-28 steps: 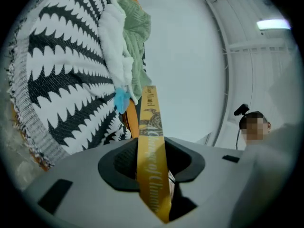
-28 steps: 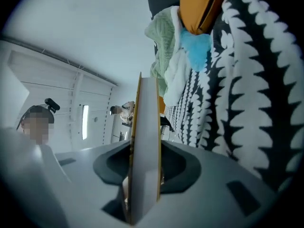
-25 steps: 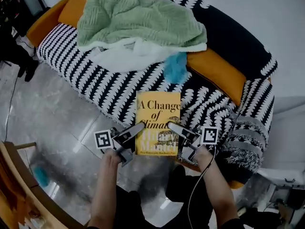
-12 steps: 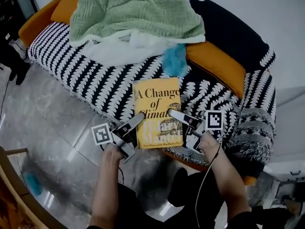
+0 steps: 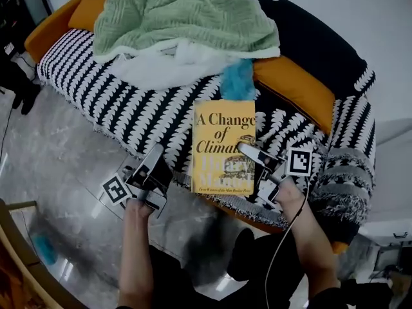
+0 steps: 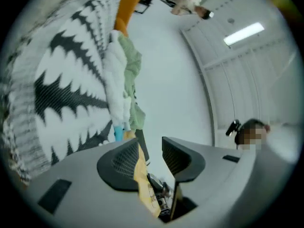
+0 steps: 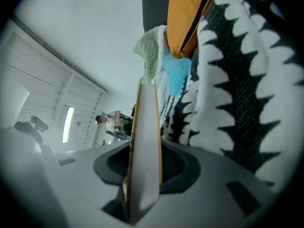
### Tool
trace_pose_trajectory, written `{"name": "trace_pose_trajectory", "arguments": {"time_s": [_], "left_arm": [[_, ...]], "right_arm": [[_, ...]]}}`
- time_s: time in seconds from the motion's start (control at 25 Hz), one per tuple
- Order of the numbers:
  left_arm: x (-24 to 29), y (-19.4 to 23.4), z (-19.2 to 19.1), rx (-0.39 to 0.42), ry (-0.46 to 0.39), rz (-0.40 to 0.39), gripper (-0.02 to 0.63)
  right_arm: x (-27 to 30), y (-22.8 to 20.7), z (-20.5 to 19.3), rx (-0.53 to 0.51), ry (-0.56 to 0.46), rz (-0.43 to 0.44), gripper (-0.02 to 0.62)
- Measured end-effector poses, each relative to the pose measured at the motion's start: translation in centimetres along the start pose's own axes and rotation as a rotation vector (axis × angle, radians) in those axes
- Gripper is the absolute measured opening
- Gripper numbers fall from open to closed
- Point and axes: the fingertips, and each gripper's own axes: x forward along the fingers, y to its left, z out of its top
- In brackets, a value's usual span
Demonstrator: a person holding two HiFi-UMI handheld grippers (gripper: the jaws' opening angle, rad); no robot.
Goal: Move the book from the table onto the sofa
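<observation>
Book first, from the head view: one, yellow, lying flat and cover-up on the sofa, close to the seat's near edge and just short of a blue tuft. So it appears to be off the worktop and at its goal. The right claw is clamped on the book's right edge, probably to steady it so it cannot slip off the front of the seat. The left claw stands to the left of the book, apart from it, over the seat's fringe. Its jaws are opening, which fits a release now that the seat carries the weight.

Count on the sofa: one book, one green blanket, one white cloth under it, one blue tuft, two orange cushions. There are two claws.

Left gripper view: the jaws are parted. A sliver of yellow shows low in the gap, but neither pad presses on it, so the claw holds nothing. The black-and-white throw and the blanket fill the left.

Right gripper view: the book stands edge-on between the jaws, both pads tight on its covers, with a cushion, the tuft and the throw beyond.
</observation>
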Motion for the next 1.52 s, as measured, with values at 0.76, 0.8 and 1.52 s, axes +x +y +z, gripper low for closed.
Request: {"name": "trace_pose_trajectory", "arguments": {"time_s": [0.76,0.8,1.52], "left_arm": [[3.9,2.5,-12.0,1.242,0.771,0.297,0.011],[3.9,2.6,-12.1,1.24,0.775,0.294,0.011],[4.1,2.3,-11.9,1.187,0.681,0.282,0.011]], "right_arm": [[-1.4,-0.1,2.2,-0.444,-0.047,-0.405,0.253],[-2.3,0.2,3.3,-0.492,-0.089,-0.454,0.256],[-1.1,-0.4,-3.3,-1.253,0.367,-0.555,0.008]]}}
